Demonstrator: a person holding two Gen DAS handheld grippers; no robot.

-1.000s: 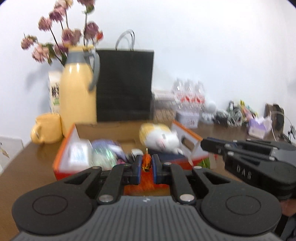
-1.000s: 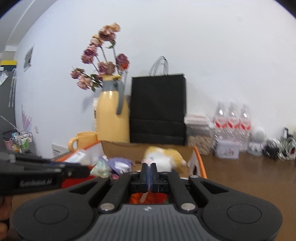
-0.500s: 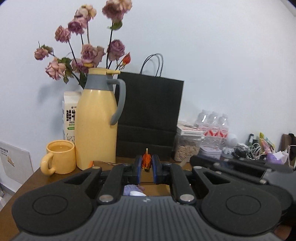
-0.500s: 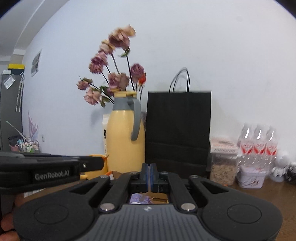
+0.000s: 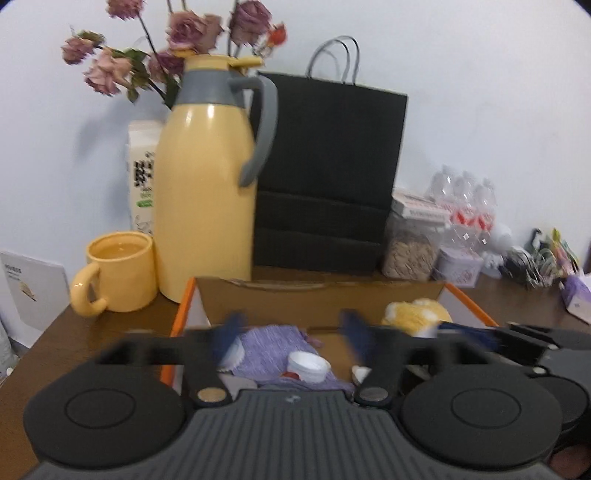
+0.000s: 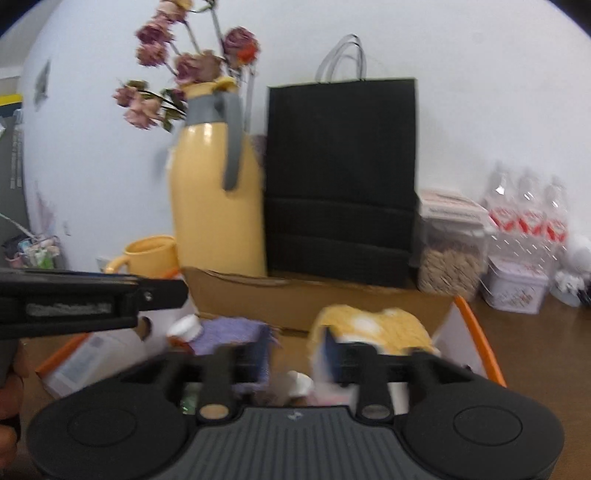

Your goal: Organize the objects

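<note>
Item: open cardboard box [image 5: 321, 295], orange-edged, lower centre of both views, serving as the collecting place for loose goods. Contents: purple cloth [image 5: 273, 347], white cap [image 5: 308, 365], yellow-and-white plush toy [image 6: 373, 326], pale plastic container [image 6: 92, 354] at the lower left of the right view.

Item: left gripper [image 5: 291, 332], bottom centre of its view, jaws wide, nothing between them; poised over the box's near edge, judged ready to reach in or just clear of it. Motion blur on the fingers.

Item: right gripper [image 6: 295, 350], bottom centre of its view, jaws parted, empty; aimed at the gap between cloth and plush toy.

Backdrop, kept upright against the wall, out of the working zone: yellow thermos jug [image 5: 207, 184], yellow mug [image 5: 118, 271] lower left, milk carton [image 5: 142, 173], dried roses [image 5: 184, 29] upper left, black paper bag [image 5: 325, 170] centre, grain jar [image 5: 410, 251], water bottles [image 5: 465, 206] right.

Surface: dark brown wooden bench [image 5: 55, 332]. Room: plain white wall [image 5: 480, 92]; cluttered cables at the far right.
</note>
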